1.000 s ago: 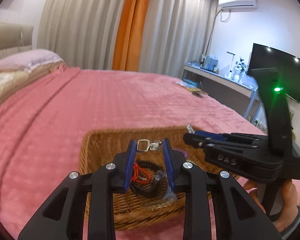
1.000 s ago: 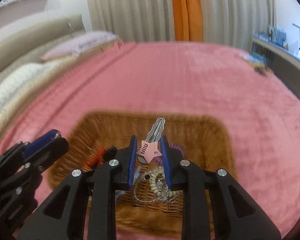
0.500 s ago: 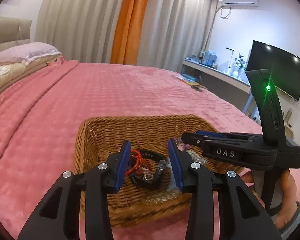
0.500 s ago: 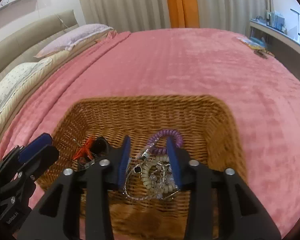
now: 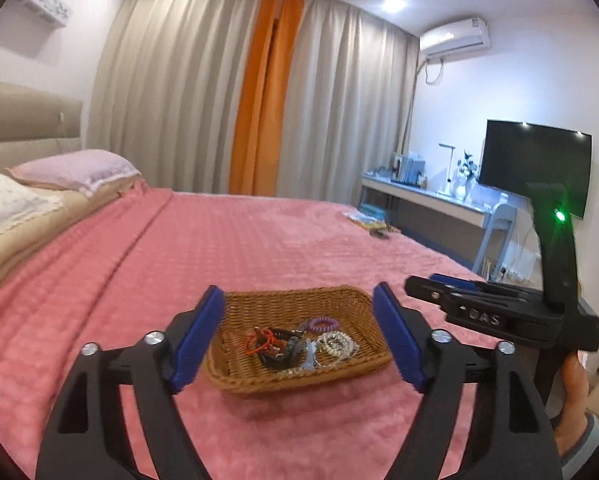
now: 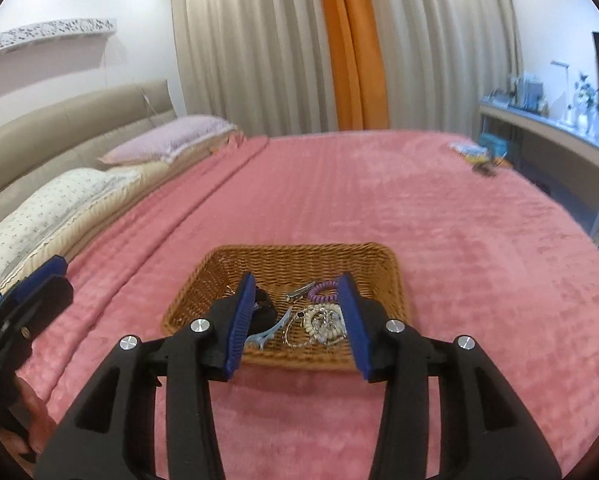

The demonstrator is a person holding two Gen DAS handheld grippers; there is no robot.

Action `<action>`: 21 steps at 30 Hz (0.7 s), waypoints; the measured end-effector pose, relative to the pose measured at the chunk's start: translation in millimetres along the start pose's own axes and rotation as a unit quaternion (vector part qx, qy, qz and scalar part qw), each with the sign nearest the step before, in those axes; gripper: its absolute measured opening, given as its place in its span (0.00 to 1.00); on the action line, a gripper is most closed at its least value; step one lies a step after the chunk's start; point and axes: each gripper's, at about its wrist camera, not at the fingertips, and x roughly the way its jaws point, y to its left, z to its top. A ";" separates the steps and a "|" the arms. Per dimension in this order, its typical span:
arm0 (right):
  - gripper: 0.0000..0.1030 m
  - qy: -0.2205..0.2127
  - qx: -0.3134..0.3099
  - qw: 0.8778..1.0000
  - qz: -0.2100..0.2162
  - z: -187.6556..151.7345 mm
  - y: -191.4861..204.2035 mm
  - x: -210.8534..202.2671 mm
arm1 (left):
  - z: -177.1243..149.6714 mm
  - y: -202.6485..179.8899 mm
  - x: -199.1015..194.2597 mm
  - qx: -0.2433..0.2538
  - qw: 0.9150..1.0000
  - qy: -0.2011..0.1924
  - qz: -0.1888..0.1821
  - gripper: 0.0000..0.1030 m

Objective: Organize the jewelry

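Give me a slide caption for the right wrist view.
Open right gripper hovers before a wicker basket of jewelry on a pink bedspread.

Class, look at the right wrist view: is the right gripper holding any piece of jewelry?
No: the right gripper is open with nothing between its fingers, and the jewelry lies in the wicker basket on the bed.

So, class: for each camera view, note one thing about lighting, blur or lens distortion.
Left wrist view: fisheye bends the curtains, dark corners ring the frame; ceiling lights flare white, and the green LED on the right claw's body glows with a halo. Right wrist view: same curved edges; the basket reads fairly clear, while the bedspread looks soft and smeared.
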 end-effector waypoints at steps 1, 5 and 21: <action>0.44 -0.010 0.000 1.000 -0.003 -4.7 0.9 -10.2 | -2.3 -1.8 -10.8 -0.001 1.000 -0.010 0.011 0.83; 0.56 -0.063 -0.014 0.997 -0.032 -32.8 5.0 -46.5 | -16.0 -4.3 -38.9 -0.003 0.998 -0.035 0.044 0.91; 0.65 -0.088 -0.003 0.994 -0.069 -109.7 -8.6 -29.7 | -85.5 -3.7 -19.6 0.030 0.987 -0.038 0.155 0.92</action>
